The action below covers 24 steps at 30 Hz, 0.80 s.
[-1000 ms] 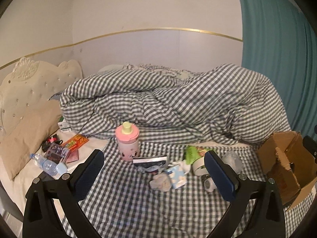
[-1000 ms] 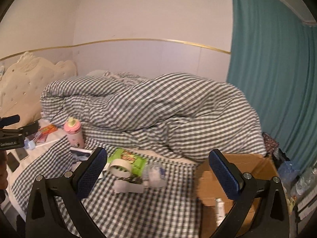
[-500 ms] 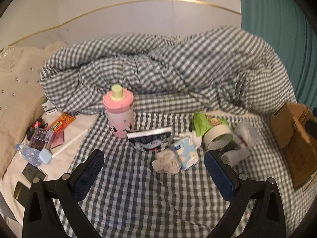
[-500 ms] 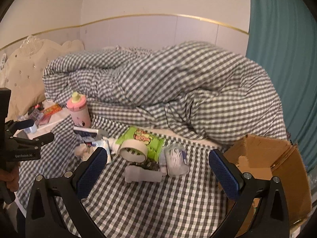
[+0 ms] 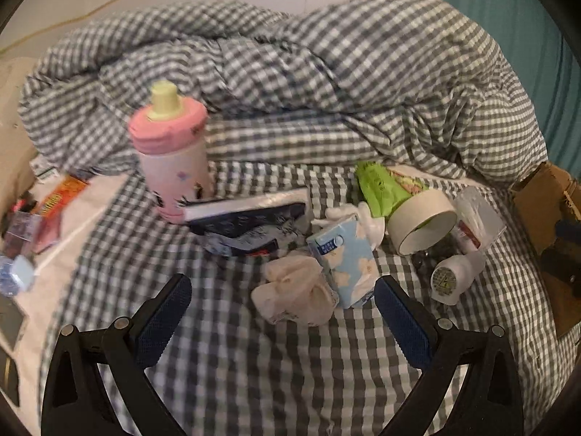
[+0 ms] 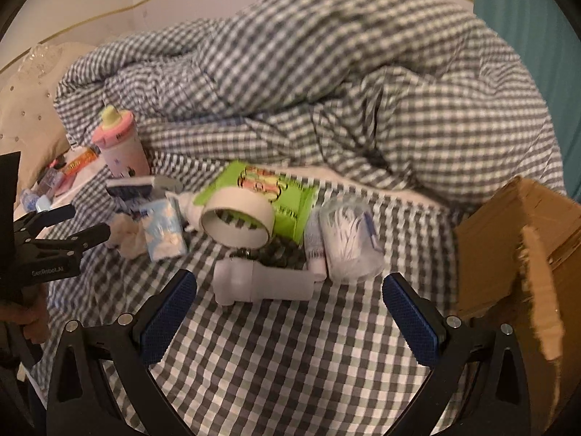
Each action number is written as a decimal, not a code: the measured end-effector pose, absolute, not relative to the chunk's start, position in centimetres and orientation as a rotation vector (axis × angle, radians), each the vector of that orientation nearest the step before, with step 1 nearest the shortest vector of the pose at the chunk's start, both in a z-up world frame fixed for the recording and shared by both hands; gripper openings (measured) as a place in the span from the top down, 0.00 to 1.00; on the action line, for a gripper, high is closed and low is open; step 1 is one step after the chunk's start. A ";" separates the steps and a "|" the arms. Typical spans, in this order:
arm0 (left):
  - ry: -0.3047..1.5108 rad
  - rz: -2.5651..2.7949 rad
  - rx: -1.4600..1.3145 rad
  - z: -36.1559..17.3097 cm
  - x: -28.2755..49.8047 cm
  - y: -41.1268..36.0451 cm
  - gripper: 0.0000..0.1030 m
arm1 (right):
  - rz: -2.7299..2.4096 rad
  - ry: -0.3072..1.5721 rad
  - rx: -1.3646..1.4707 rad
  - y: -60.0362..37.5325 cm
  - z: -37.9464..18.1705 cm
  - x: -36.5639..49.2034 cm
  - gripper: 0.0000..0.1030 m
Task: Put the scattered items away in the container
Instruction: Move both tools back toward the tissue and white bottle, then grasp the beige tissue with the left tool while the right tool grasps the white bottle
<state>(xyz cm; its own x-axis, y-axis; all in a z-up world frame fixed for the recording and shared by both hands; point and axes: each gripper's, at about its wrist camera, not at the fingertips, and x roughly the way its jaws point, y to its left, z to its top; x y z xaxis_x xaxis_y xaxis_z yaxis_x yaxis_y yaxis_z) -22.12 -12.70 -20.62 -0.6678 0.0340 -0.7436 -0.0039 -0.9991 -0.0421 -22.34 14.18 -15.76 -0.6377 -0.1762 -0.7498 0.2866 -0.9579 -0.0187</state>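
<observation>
You are hovering both the left gripper (image 5: pixel 283 303) and right gripper (image 6: pixel 289 294) wide-jawed and empty over the scattered items (image 6: pixel 236 221), leaving the cardboard box (image 6: pixel 515 239) reachable at the right.

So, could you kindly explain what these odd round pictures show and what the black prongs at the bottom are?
Each picture comes from a fisheye camera on a hand-held gripper, looking along its two blue-padded fingers. One shows the left gripper, the other the right gripper; both are open and hold nothing. A person carries them; there is no robot arm. On the checked bed lie a pink bottle, a blue tissue pack, a tape roll, a green packet and a white bottle. The cardboard box stands at the right.
</observation>
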 end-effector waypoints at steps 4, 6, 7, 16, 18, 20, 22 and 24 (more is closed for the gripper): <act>-0.073 2.806 -1.304 -22.5 -23.6 -12.8 0.00 | -2.598 0.196 1.214 13.9 -17.2 -23.3 0.00; -0.083 2.792 -1.322 -23.3 -24.3 -12.9 0.02 | -2.584 0.197 1.230 13.8 -17.7 -23.6 0.00; -0.091 2.785 -1.330 -23.7 -24.5 -13.0 0.04 | -2.578 0.196 1.236 13.7 -17.9 -23.8 0.00; -0.147 2.707 -1.428 -26.4 -25.4 -13.0 0.72 | -2.542 0.184 1.271 13.0 -19.5 -24.3 0.00; -0.124 2.716 -1.420 -26.6 -25.2 -12.7 0.78 | -2.535 0.190 1.275 12.8 -19.7 -24.4 0.00; -0.127 2.729 -1.408 -26.5 -25.0 -12.7 0.87 | -2.526 0.194 1.278 12.6 -20.0 -24.5 0.00; -0.154 2.739 -1.404 -26.1 -24.8 -13.0 0.90 | -2.521 0.200 1.281 12.3 -20.1 -24.6 0.00; -0.163 2.763 -1.385 -25.3 -24.5 -13.3 0.91 | -2.514 0.210 1.282 11.9 -20.3 -24.8 0.00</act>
<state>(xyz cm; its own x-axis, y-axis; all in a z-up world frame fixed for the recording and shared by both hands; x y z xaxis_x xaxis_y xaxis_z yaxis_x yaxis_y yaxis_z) -24.50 -13.34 -25.34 -0.5987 0.0888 -0.7961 0.0056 -0.9934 -0.1149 -24.85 11.92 -20.30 -0.5515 -0.2069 -0.8081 0.3382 -0.9410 0.0102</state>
